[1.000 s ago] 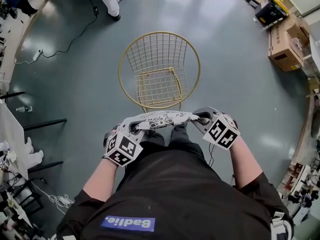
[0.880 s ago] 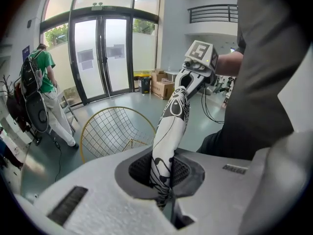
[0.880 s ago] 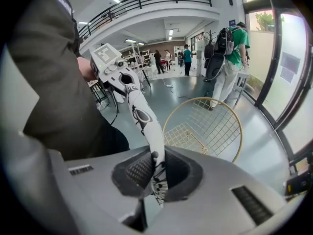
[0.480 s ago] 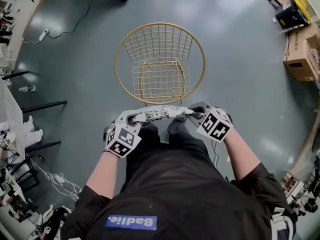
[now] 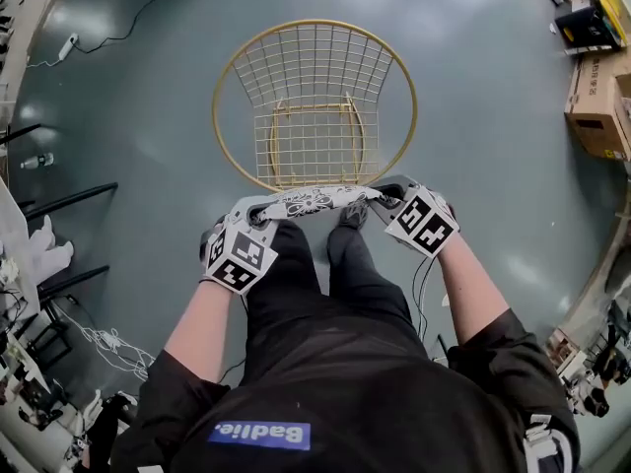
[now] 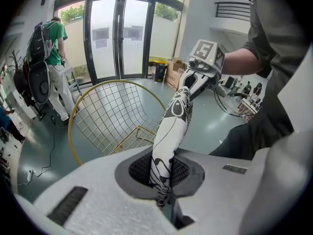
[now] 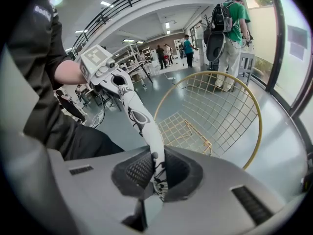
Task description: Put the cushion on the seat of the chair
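A flat white cushion (image 5: 314, 202) with a black pattern hangs stretched between my two grippers, just at the near rim of the gold wire chair (image 5: 314, 106). My left gripper (image 5: 258, 215) is shut on the cushion's left edge (image 6: 164, 173). My right gripper (image 5: 386, 201) is shut on its right edge (image 7: 157, 173). The chair's round wire shell and square seat frame (image 5: 314, 144) lie straight ahead of the cushion. In the left gripper view the chair (image 6: 110, 116) stands behind the cushion; in the right gripper view the chair (image 7: 215, 114) shows to the right of it.
Cardboard boxes (image 5: 596, 97) stand at the far right. Black stand legs (image 5: 69, 200) and a cable (image 5: 99, 348) lie on the grey floor at left. A person in a green shirt (image 6: 51, 67) stands near glass doors beyond the chair. My own legs are under the cushion.
Both grippers have sunk and moved toward the chair with the cushion still stretched between them. The cushion now reaches the chair's near rim, and the chair looks larger and nearer.
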Demonstrator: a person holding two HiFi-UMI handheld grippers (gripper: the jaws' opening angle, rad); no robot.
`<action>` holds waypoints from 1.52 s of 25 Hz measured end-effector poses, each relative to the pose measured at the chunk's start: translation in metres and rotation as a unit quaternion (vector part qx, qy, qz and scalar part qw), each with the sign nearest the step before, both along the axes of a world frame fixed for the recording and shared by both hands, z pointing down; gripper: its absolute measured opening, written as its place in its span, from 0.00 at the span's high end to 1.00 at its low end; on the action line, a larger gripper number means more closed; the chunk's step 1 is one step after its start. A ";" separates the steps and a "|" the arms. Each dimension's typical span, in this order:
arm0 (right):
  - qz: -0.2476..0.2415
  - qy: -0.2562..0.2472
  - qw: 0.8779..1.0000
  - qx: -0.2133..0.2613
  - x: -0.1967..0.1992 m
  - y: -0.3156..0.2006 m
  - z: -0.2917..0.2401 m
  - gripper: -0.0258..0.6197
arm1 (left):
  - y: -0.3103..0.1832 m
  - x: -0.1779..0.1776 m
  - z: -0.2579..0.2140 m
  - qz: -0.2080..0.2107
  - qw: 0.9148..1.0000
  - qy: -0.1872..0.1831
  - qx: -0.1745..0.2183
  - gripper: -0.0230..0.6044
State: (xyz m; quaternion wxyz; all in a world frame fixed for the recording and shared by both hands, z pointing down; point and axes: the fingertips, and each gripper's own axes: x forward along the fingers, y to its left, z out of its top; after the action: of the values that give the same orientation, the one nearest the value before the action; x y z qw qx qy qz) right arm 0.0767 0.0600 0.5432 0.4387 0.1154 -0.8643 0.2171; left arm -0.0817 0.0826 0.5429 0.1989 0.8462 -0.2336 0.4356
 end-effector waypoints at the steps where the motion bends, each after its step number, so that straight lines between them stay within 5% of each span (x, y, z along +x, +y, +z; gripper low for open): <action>1: 0.006 0.003 1.000 0.003 -0.003 -0.007 0.007 0.90 | -0.006 -0.003 0.007 0.000 1.000 -0.001 0.001 0.93; 25: 0.053 0.083 0.978 0.182 -0.023 -0.174 0.132 0.90 | -0.171 -0.027 0.134 -0.024 0.993 -0.051 0.102 0.93; 38: 0.065 0.129 0.962 0.231 -0.026 -0.219 0.205 0.89 | -0.217 -0.028 0.197 -0.019 0.989 -0.078 0.124 0.92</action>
State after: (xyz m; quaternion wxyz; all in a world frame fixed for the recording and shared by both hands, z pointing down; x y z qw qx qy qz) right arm 0.0509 -0.1588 0.7480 0.4929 0.2963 -0.8178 0.0228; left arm -0.1099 -0.1344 0.7395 0.0819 0.8232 -0.3169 0.4639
